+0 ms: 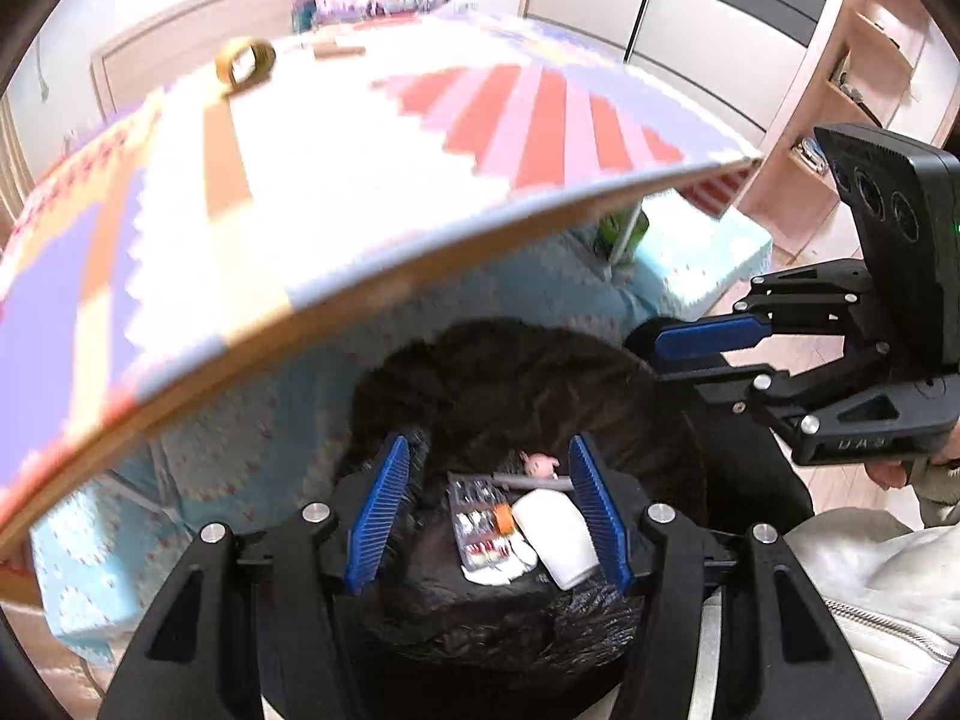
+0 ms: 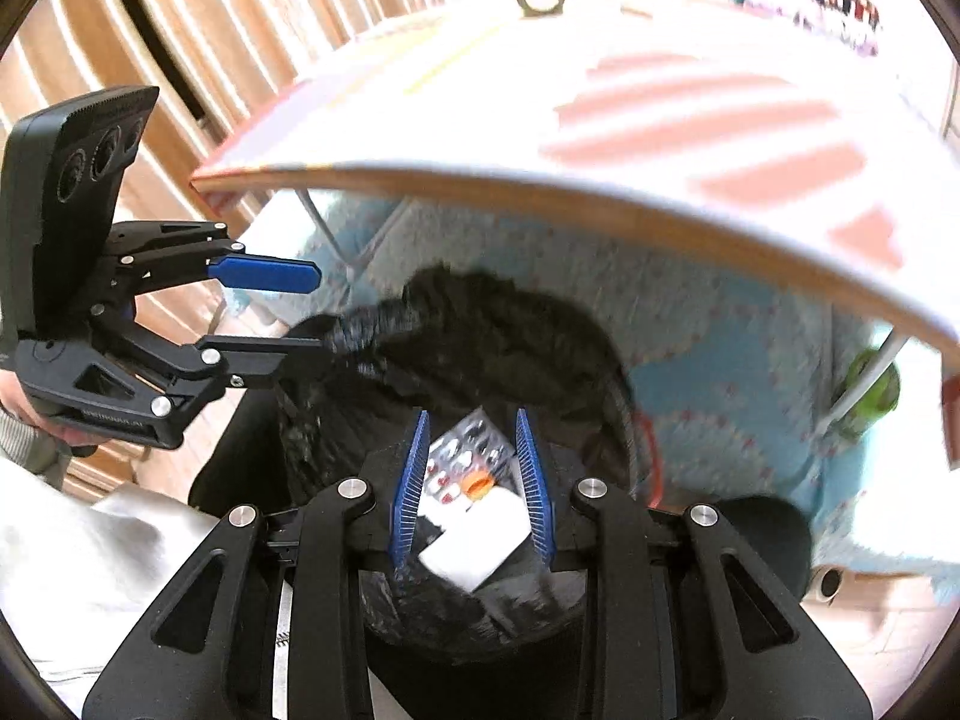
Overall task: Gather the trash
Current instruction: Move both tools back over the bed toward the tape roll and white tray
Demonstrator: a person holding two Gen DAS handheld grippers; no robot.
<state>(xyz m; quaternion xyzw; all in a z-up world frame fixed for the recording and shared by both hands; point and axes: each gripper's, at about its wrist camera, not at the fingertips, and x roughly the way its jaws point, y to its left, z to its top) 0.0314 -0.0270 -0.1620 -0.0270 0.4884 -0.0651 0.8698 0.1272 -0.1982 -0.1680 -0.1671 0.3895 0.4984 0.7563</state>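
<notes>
1. Bedroom setting: a patterned tabletop (image 1: 336,180) stands beyond the work area, with a tape roll (image 1: 246,63) at its far side and a blue quilt (image 1: 252,420) beneath its edge.
2. A bin lined with a black bag (image 1: 510,372) sits below both grippers, just in front of the tabletop's near edge.
3. Trash lies inside the bag: a blister pack (image 1: 480,516), a white packet (image 1: 555,534) with an orange cap (image 2: 478,485) beside it, and a small pink item (image 1: 540,463) on the far side.
4. Left gripper (image 1: 489,516): fingers moderately wide, nothing pressed between them. The trash seen in the gap lies lower down in the bag.
5. Right gripper (image 2: 472,492): fingers narrower, also holding nothing; the blister pack and packet show between them but appear to rest in the bag.
6. In the right wrist view, the bag's gathered rim (image 2: 372,330) lies against the left gripper's lower finger; actual contact cannot be confirmed.
7. Assessment: the drop into the bag appears complete, and both grippers stand clear above it.
8. Recommendation: lift straight up to avoid catching the bag rim, then clear the near edge of the tabletop before reaching for further trash.
9. Risk: a finger snagging the loose bag could drag it off the bin.
</notes>
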